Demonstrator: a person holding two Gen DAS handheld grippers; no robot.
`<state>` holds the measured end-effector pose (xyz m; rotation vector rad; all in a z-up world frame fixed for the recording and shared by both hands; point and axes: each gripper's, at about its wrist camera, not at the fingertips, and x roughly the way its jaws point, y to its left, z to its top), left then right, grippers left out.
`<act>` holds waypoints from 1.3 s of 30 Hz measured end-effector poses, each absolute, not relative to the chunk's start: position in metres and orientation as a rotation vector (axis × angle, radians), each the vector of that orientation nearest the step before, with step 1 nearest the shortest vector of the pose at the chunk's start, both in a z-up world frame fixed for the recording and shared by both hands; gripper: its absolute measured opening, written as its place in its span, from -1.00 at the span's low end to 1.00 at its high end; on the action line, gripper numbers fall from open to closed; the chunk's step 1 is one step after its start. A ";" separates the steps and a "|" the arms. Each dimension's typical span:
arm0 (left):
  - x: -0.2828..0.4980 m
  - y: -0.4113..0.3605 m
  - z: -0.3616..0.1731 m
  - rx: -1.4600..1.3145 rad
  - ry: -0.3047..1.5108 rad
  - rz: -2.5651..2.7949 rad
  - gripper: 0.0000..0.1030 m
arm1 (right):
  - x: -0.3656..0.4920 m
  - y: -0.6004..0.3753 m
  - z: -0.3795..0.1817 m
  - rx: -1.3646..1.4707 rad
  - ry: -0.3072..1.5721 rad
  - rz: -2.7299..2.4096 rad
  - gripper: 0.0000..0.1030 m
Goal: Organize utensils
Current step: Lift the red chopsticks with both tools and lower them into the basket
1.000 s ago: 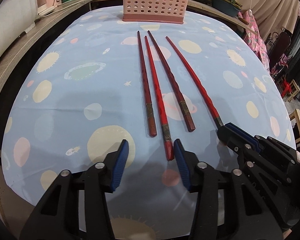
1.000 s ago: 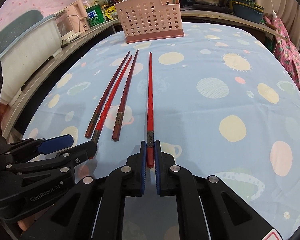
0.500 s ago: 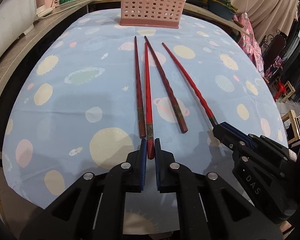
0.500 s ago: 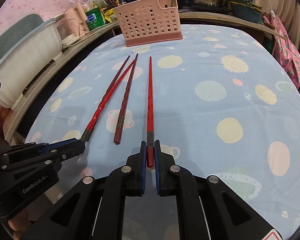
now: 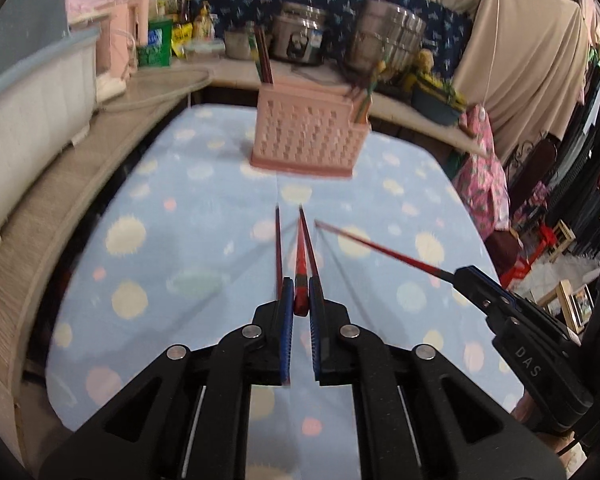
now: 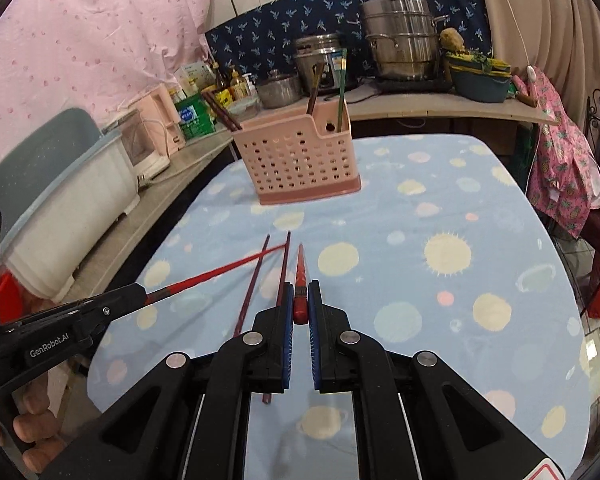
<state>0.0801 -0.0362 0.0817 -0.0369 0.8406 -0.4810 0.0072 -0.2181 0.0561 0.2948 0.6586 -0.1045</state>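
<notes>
My left gripper (image 5: 299, 304) is shut on a red chopstick (image 5: 300, 256) and holds it lifted above the table, tip pointing at the pink utensil basket (image 5: 308, 140). My right gripper (image 6: 300, 304) is shut on another red chopstick (image 6: 300, 276), also lifted. Each gripper shows in the other's view: the right one (image 5: 456, 274) with its chopstick (image 5: 380, 246), the left one (image 6: 140, 294) with its chopstick (image 6: 220, 270). Two dark red chopsticks (image 6: 256, 276) (image 6: 282, 272) lie on the blue spotted tablecloth (image 6: 420, 280). The basket (image 6: 296, 156) holds several utensils.
A counter (image 6: 440, 104) behind the table carries steel pots (image 6: 400, 44), bottles and a green box. A white and blue tub (image 6: 60, 196) stands on the left ledge. Pink cloth (image 6: 560, 152) hangs off the right.
Both grippers have lifted their red chopsticks off the table and tilted up toward the basket. One second ago the left gripper was open; it closed on its chopstick.
</notes>
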 end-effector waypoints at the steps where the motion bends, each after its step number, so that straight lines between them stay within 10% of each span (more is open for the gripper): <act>1: 0.086 -0.036 0.090 -0.043 0.822 -0.478 -0.86 | 0.011 -0.222 0.063 0.296 0.642 -0.107 -0.86; 39: 0.275 -0.078 0.298 -0.213 0.384 -0.376 -0.86 | 0.191 -0.296 0.258 0.360 0.189 -0.108 -0.86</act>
